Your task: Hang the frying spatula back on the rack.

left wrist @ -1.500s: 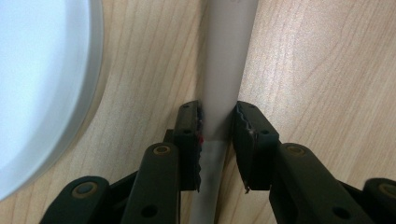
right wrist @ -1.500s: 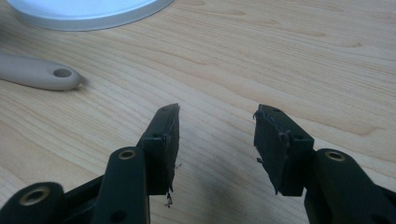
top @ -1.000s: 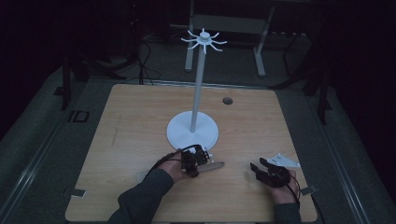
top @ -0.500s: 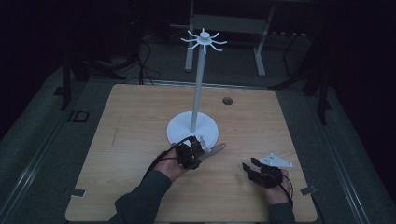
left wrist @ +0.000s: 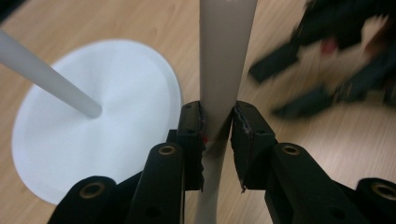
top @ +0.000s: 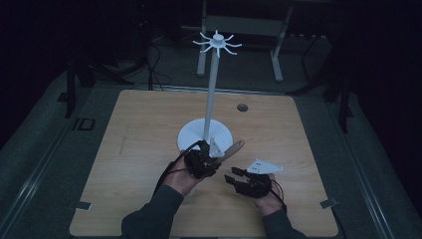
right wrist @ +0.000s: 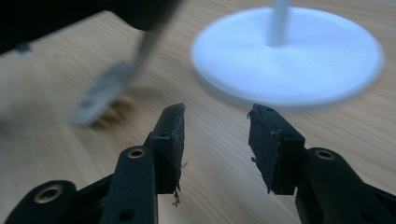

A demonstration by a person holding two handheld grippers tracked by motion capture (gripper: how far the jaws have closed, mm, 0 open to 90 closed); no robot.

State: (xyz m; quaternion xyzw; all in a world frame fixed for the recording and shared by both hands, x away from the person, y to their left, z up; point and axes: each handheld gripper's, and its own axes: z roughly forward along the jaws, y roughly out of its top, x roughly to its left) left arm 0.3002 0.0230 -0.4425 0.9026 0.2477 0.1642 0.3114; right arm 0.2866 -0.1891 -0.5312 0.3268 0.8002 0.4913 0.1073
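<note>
Pinched tight, the left gripper has its black jaws pressed on both sides of a flat, pale utensil handle, and in the high view that utensil sticks up and to the right from the left gripper, lifted off the table. Over on the other side, the right gripper has just been closing a little, jaws apart with nothing between them. From above, the right gripper sits just beside the left one. Just behind both stands the white stand, its round base on the wood, hooks fanned out on top.
</note>
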